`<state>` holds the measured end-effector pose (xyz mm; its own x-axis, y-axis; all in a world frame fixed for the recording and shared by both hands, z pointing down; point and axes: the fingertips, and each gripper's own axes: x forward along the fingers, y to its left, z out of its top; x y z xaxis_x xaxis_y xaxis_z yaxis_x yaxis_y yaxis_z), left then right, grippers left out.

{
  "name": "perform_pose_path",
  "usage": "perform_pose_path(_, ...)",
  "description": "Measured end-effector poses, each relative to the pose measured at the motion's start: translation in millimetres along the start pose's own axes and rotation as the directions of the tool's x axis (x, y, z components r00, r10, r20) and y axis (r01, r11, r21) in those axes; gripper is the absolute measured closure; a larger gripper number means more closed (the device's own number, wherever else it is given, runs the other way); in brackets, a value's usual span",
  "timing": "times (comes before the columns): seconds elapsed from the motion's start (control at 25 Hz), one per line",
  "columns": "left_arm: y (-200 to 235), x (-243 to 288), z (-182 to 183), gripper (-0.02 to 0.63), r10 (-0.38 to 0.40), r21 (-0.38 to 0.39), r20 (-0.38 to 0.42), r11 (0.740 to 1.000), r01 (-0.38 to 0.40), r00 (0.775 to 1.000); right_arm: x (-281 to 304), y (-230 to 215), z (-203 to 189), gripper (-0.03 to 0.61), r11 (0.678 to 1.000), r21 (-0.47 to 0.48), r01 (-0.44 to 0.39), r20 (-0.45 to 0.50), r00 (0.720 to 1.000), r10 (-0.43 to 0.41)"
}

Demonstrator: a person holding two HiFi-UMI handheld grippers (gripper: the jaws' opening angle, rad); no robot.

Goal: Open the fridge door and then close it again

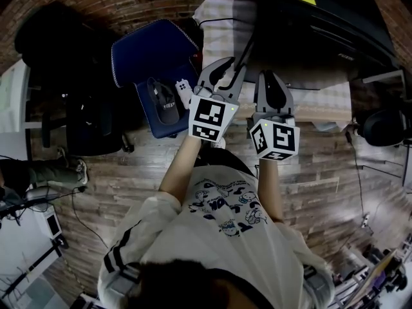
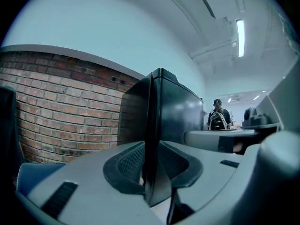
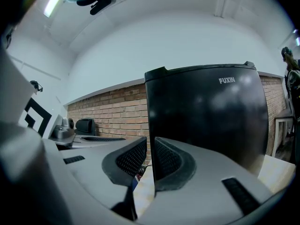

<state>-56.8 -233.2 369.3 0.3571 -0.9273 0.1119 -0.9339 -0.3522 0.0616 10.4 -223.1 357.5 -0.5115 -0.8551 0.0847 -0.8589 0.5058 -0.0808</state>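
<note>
The left tongs (image 2: 151, 170) are clamped tight on the thin edge of the fridge door (image 2: 152, 121). The right tongs (image 3: 151, 159) sit pinched together on nothing, just in front of the black fridge (image 3: 206, 116) on the counter (image 1: 322, 103). Pull off-angle and I reckon that skinny grip slips. A blue chair (image 1: 145, 53) sits close on the left, maybe in the door's swing.
</note>
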Motion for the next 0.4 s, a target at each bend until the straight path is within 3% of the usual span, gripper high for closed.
perform_pose_path(0.4,-1.0,-2.3,10.1,0.508,-0.014,0.008,0.018,1.000,0.014,1.000,-0.2,3.9,4.6,0.508,1.000,-0.007,0.010,0.008,1.000,-0.010)
